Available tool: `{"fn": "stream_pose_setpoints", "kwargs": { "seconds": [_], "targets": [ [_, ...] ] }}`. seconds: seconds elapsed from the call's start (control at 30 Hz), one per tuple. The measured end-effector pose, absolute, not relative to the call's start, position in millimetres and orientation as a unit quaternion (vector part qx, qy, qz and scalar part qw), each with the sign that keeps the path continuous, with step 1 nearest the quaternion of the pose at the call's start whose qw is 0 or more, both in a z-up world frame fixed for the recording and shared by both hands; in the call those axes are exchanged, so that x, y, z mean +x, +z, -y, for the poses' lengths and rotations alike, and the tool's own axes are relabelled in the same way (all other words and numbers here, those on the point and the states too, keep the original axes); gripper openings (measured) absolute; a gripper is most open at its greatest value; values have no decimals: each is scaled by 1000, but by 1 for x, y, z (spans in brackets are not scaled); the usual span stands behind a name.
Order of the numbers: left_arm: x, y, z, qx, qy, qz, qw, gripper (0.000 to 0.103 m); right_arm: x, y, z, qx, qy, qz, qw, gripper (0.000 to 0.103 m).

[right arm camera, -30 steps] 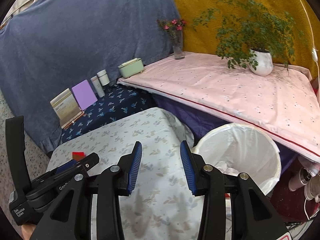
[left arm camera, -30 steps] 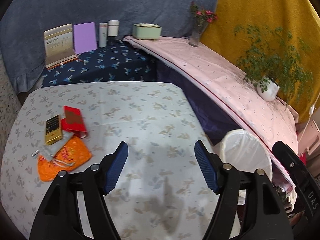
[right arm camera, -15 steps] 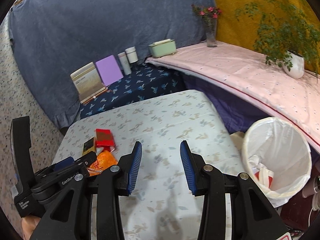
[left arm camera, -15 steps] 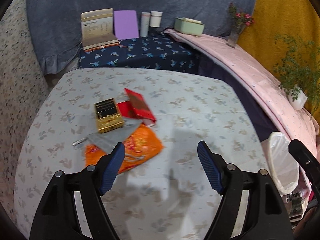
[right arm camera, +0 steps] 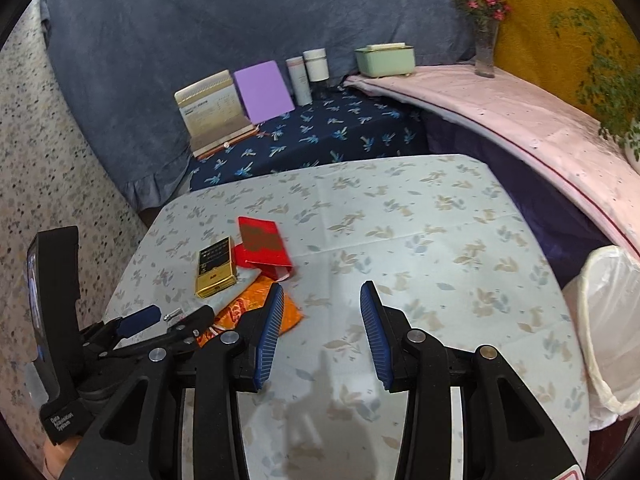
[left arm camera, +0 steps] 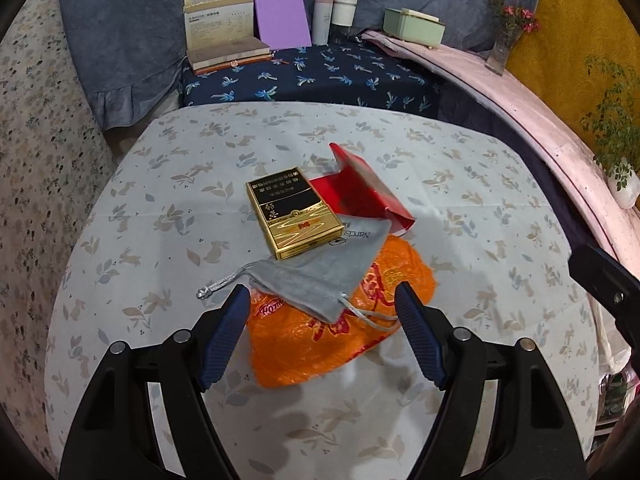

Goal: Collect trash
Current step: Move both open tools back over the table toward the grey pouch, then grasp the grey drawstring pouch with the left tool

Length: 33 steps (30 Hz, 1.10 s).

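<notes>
Left wrist view: left gripper [left arm camera: 322,300] hangs over the counter [left arm camera: 460,184], jaws wide apart after just opening, nothing pinched. Between and beyond the tips lies the trash pile: orange wrapper [left arm camera: 340,332] nearest, partly under a grey drawstring pouch [left arm camera: 320,276], gold box [left arm camera: 294,212] on the pouch's far edge, red packet [left arm camera: 366,192] behind it. Pouch print hard to read.

Right wrist view: right gripper [right arm camera: 322,292] is about half open, empty, over bare counter cloth. Pile sits left of it; the left jaw hides part of the wrapper, pouch barely visible. White-lined bin [right arm camera: 608,320] at right, cut off by the frame edge.
</notes>
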State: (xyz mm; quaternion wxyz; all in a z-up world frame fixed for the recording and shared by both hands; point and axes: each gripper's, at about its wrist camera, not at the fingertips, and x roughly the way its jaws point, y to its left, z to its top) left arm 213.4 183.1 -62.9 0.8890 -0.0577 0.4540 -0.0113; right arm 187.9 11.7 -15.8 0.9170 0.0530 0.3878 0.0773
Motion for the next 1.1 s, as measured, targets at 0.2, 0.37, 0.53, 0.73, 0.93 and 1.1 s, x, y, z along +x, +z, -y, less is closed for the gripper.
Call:
{"fn": "stream_pose_setpoints", "kwargs": {
  "seconds": [0.2, 0.37, 0.53, 0.73, 0.93, 1.1],
  "targets": [
    [227, -77, -182, -45, -32, -466, 883, 60, 212, -31, -33, 45, 88, -403, 910, 39],
    [232, -84, -183, -50, -56, -478, 875, 35, 231, -45, -51, 31, 99, -417, 903, 39],
    [233, -83, -190, -75, -70, -479, 872, 20, 248, -61, -69, 19, 113, -431, 895, 40],
    [238, -79, -202, -101, -66, -478, 870, 14, 267, -71, -83, 16, 126, -441, 888, 39],
    [240, -78, -210, -116, -61, -477, 869, 14, 285, -81, -93, 7, 130, -451, 883, 38],
    [240, -79, -208, -116, -60, -479, 868, 14, 295, -92, -94, 4, 126, -466, 876, 23]
  ]
}}
